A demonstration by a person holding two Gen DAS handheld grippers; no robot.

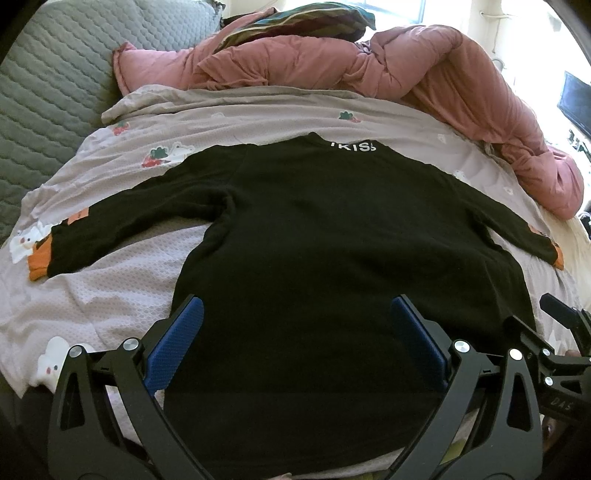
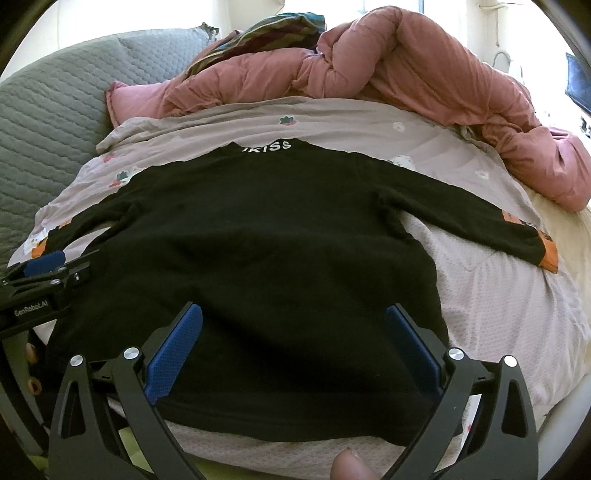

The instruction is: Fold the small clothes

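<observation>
A black long-sleeved top lies flat on the bed, back up, both sleeves spread sideways, with orange cuffs and white letters at the collar. My left gripper hovers open over the hem's left half, blue pads wide apart with nothing between them. Over the hem's right half my right gripper is open too, empty. The left gripper also shows at the left edge of the right wrist view, and the right gripper's black frame at the left wrist view's right edge.
The top rests on a pale printed sheet. A bunched pink duvet lies behind and to the right, with a striped pillow on it. Grey quilted padding runs along the left. A fingertip shows at the bottom.
</observation>
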